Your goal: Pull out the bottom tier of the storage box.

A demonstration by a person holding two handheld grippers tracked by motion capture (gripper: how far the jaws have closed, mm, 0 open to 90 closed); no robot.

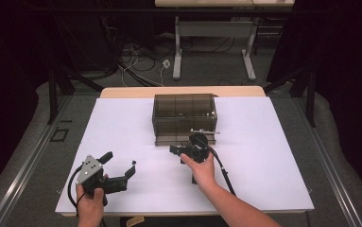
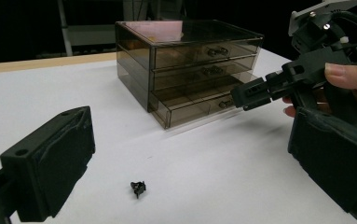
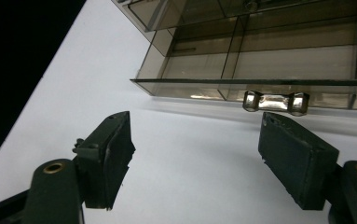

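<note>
While both hands hover low over the white sheet, here's the layout, biggest thing first.

Worktop (image 1: 263, 156): white sheet over a wooden top, reaching from the person's edge to the far edge.

Drawer box (image 1: 184, 113): smoky see-through plastic, three drawers stacked, sitting at the middle of the far half of the worktop. Its long axis runs left to right across the worktop, and the drawer fronts face the person.

Bottom drawer (image 2: 199, 100): pulled out a little toward the person, front edge proud of the two above; its long side follows the box.

Right gripper (image 3: 197, 144): right in front of the bottom drawer, aimed at it. Fingers (image 3: 113, 154) spread wide, nothing between them, touching nothing.

Left gripper (image 1: 120, 166): near the front left of the worktop, well apart from the box, pointing right and slightly away. Fingers (image 2: 55, 158) spread wide, pinching nothing.

Drawer handle (image 3: 276, 102): small shiny metal bar on the bottom drawer's front, lying level along the drawer edge, just beyond the right gripper's fingertip, not gripped.

Small black clip (image 2: 138, 187): lying loose on the worktop between the left gripper's fingers, clear of both.
</note>
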